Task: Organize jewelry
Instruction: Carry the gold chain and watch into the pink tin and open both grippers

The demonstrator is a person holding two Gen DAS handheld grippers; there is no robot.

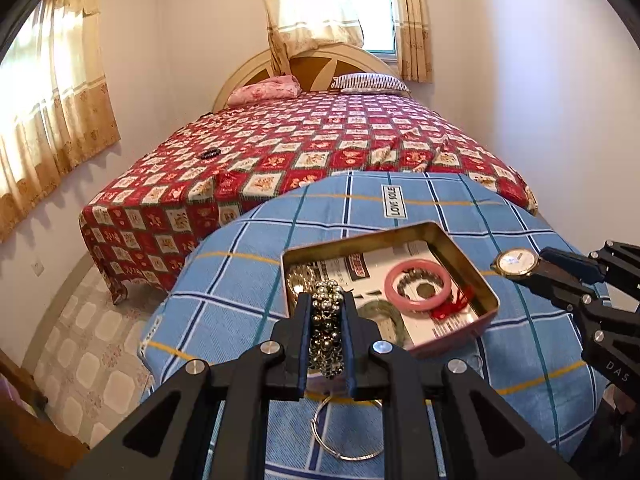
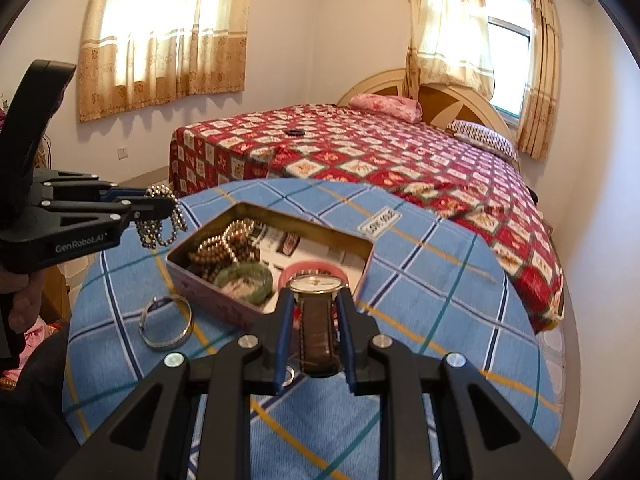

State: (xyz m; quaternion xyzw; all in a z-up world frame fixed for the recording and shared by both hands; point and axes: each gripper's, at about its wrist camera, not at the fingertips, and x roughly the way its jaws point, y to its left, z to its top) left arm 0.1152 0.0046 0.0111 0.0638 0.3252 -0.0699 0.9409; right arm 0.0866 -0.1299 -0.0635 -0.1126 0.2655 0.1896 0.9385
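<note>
An open tin box (image 1: pixel 486 294) (image 2: pixel 208 278) sits on a round table with a blue plaid cloth (image 1: pixel 400 204) (image 2: pixel 440 280). It holds a pink bangle (image 1: pixel 418 285) (image 2: pixel 316 268), a green bangle (image 1: pixel 378 312) (image 2: pixel 244 274) and brown beads (image 2: pixel 224 240). My left gripper (image 1: pixel 328 300) (image 2: pixel 168 204) is shut on a metallic bead bracelet (image 1: pixel 326 332) (image 2: pixel 160 224), held above the box's near-left edge. My right gripper (image 2: pixel 314 296) (image 1: pixel 532 268) is shut on a brown-strap wristwatch (image 2: pixel 318 320) (image 1: pixel 514 262), held just right of the box.
A silver bangle (image 1: pixel 348 430) (image 2: pixel 166 322) lies on the cloth near the box. A bed with a red patterned cover (image 1: pixel 300 148) (image 2: pixel 400 152) stands behind the table, with a dark bracelet (image 1: pixel 210 154) (image 2: pixel 294 133) on it. Tiled floor (image 1: pixel 92 328) lies at the left.
</note>
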